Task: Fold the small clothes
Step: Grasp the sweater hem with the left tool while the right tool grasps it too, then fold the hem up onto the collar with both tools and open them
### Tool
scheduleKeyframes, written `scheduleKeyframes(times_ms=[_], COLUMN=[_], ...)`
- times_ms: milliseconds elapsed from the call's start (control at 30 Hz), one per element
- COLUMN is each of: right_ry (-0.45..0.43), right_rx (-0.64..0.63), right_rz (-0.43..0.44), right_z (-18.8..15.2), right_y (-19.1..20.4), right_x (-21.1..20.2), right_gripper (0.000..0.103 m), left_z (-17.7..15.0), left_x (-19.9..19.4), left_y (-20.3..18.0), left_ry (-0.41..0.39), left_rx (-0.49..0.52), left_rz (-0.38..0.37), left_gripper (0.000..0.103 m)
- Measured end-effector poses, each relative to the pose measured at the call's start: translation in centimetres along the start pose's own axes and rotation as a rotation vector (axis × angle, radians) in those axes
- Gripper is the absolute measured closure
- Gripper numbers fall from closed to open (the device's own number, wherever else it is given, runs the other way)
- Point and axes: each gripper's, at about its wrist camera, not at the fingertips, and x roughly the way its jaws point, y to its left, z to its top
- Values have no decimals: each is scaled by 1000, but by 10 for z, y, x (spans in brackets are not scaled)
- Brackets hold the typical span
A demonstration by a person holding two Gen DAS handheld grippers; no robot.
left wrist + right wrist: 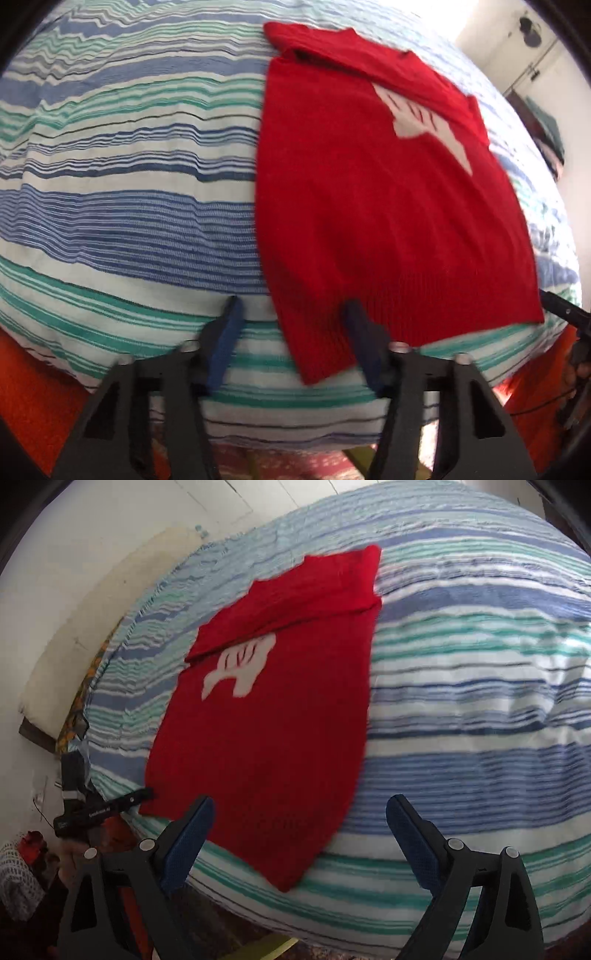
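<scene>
A small red knit sweater (369, 206) with a white figure on its front lies flat on the striped bed cover (129, 206), sleeves folded across its top. My left gripper (291, 314) is open and empty, hovering over the sweater's near hem corner. In the right wrist view the sweater (266, 716) lies ahead and left. My right gripper (299, 812) is open and empty above the hem's right corner. The left gripper (140, 797) shows there beside the hem's left corner.
The bed cover (480, 701) has blue, green and white stripes and spreads widely around the sweater. A pale wall (92, 590) borders the bed on one side. An orange surface (29, 387) and a patterned floor lie below the bed's near edge.
</scene>
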Motion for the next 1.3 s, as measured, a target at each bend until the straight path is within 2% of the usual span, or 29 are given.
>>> scheduleKeyframes(times_ms=[33, 67, 100, 167, 200, 233, 300, 333, 400, 533, 667, 733, 833, 967, 1033, 1100, 1167, 1200, 1233, 1267, 1300], right_ry=[34, 47, 44, 53, 78, 101, 79, 46, -30, -171, -283, -321, -348, -348, -345, -338, -305, -287, -286, -304, -332], right_rx=[23, 41, 47, 39, 33, 43, 60, 59, 75, 74, 60, 56, 67, 86, 94, 99, 106, 123, 142, 153, 153], right_rz=[-26, -35, -29, -3, 29, 73, 127, 152, 209, 257, 225, 209, 174, 115, 86, 66, 17, -18, -37, -42, -43], right_z=[-6, -14, -19, -24, -23, -19, -14, -11, -3, 38, 114, 157, 220, 283, 305, 320, 330, 332, 335, 332, 331], right_y=[-1, -2, -1, 1, 0, -3, -5, -2, 1, 7, 2, -1, -11, -32, -42, -51, -57, -61, -65, -67, -67], right_x=[7, 11, 10, 9, 12, 15, 11, 5, -11, -31, -27, -17, 7, 42, 62, 81, 105, 114, 116, 111, 101], right_gripper=[14, 16, 16, 32, 69, 98, 98, 98, 98, 98, 98, 98, 98, 98, 98, 98, 96, 87, 71, 65, 56], left_z=[-3, -4, -6, -6, -6, -5, -1, 4, 21, 92, 185, 230, 286, 335, 350, 361, 365, 364, 360, 353, 344], left_x=[0, 2, 2, 0, -3, -7, -20, -28, -43, -54, -35, -15, 16, 55, 72, 91, 102, 102, 94, 84, 73], left_y=[0, 2, 4, 3, 3, 6, 11, 13, 13, 6, -4, -7, -13, -21, -18, -13, -7, -1, 5, 9, 12], left_ry=[15, 38, 39, 39, 40, 38, 25, 10, -29, -118, -184, -182, -179, -184, -195, -177, -120, -110, -135, -170, -199], left_rx=[-1, -9, -20, -28, -43, -70, -128, -156, -178, -217, -219, -242, -249, -219, -220, -243, -278, -288, -294, -290, -279], left_rz=[-21, -50, -58, -72, -92, -124, -203, -251, -300, -368, -318, -309, -245, -137, -97, -59, -14, 7, 18, 24, 37], left_gripper=[93, 100, 100, 101, 101, 102, 102, 102, 102, 102, 102, 102, 102, 101, 100, 92, 71, 51, 39, 31, 28])
